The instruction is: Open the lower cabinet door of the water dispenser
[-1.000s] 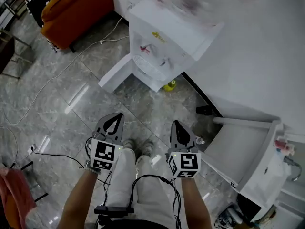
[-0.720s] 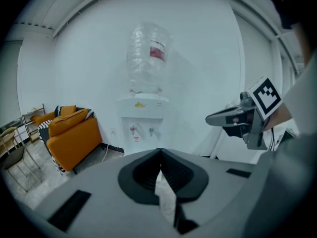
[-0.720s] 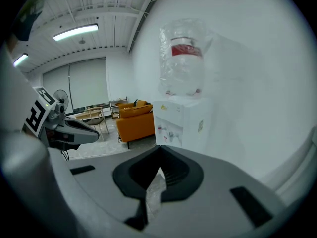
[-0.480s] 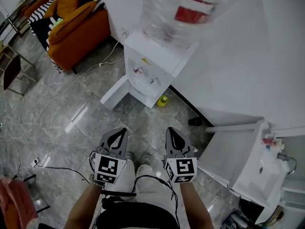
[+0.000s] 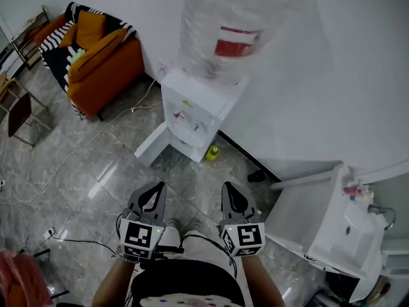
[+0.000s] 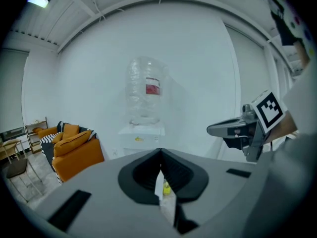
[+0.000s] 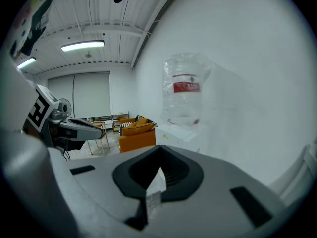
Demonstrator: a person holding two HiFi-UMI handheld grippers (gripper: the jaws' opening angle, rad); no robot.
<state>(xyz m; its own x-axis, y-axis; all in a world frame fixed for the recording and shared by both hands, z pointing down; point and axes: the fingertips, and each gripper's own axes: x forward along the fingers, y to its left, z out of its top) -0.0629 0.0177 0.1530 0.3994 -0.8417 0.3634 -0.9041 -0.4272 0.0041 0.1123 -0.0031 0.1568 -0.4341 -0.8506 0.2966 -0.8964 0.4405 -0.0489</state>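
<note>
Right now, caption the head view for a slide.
Left hand-held gripper and right hand-held gripper, shut, face the water dispenser, lower door open.

Closed claw (image 7: 159,155), water dispenser (image 7: 185,133) ahead

I see water dispenser (image 5: 192,117) smaller, bottle (image 5: 223,31) whole, top centre | left gripper (image 5: 156,189), right gripper (image 5: 230,190) lower in frame (sofa (image 5: 102,59) fuller)

A shiny grey stone floor (image 5: 96,171) is spreading out below. An orange sofa (image 5: 105,66) is sitting at ten o'clock beside a plain white wall (image 5: 332,69). A small chair (image 5: 22,110) is standing at nine o'clock. A white cabinet (image 5: 307,216) with a sink is standing at four o'clock. A long ceiling light (image 7: 82,45) is glowing.
</note>
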